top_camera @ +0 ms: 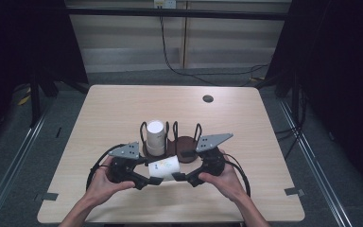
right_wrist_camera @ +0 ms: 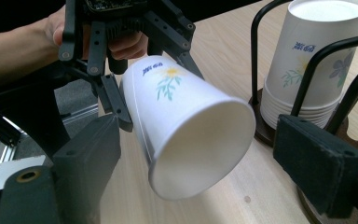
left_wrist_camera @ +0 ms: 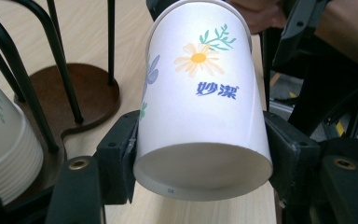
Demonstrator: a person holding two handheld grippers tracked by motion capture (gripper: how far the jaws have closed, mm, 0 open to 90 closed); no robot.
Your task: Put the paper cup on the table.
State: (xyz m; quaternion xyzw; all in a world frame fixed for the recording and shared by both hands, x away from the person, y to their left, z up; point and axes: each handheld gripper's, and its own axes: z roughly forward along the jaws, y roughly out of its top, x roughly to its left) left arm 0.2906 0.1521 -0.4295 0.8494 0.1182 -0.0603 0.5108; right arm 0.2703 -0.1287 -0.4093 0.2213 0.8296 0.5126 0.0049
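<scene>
High view: left gripper [top_camera: 152, 181] carries paper cup [top_camera: 164, 169] sideways over the tabletop [top_camera: 113, 106], likely a handover. Left gripper view: fingers [left_wrist_camera: 116, 158] clamp it near the mouth. Right gripper view: right gripper [right_wrist_camera: 205, 158] fingers apart, straddling its mouth, untouched.

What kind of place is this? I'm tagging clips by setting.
Probably a lab or recording workspace, not a home: a bare light wooden table hemmed by black curtains, cables on grey floor, and a person's two hand-held grippers handling a flowered white paper cup.
</scene>
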